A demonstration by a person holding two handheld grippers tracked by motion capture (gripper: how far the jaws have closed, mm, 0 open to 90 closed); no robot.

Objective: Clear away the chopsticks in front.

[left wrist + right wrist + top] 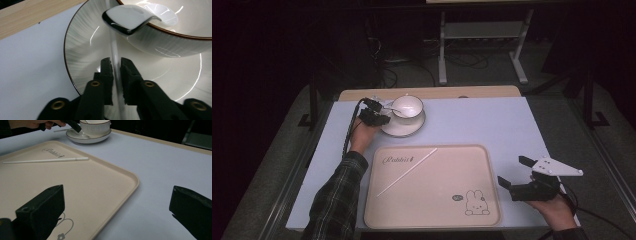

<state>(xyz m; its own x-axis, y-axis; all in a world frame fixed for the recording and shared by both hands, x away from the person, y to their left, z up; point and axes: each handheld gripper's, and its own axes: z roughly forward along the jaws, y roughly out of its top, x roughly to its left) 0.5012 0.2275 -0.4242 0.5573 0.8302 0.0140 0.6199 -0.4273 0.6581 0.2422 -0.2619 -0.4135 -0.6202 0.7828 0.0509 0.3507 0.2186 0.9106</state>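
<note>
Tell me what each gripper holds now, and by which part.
The left gripper pinches the spoon by its thin handle, with the bowl end resting on the cup. The right gripper is open and holds nothing.

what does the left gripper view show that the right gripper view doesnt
The left gripper view shows, close up, the left tool closed on the thin handle of a spoon whose bowl hooks over the cup's rim, above the ribbed inside of the saucer.

The right gripper view shows the tray with its rabbit drawing, a white stick lying on it, and the right tool wide open and holding nothing.

Both show the cup, the saucer under it, the pale tablecloth and the wooden table edge.
</note>
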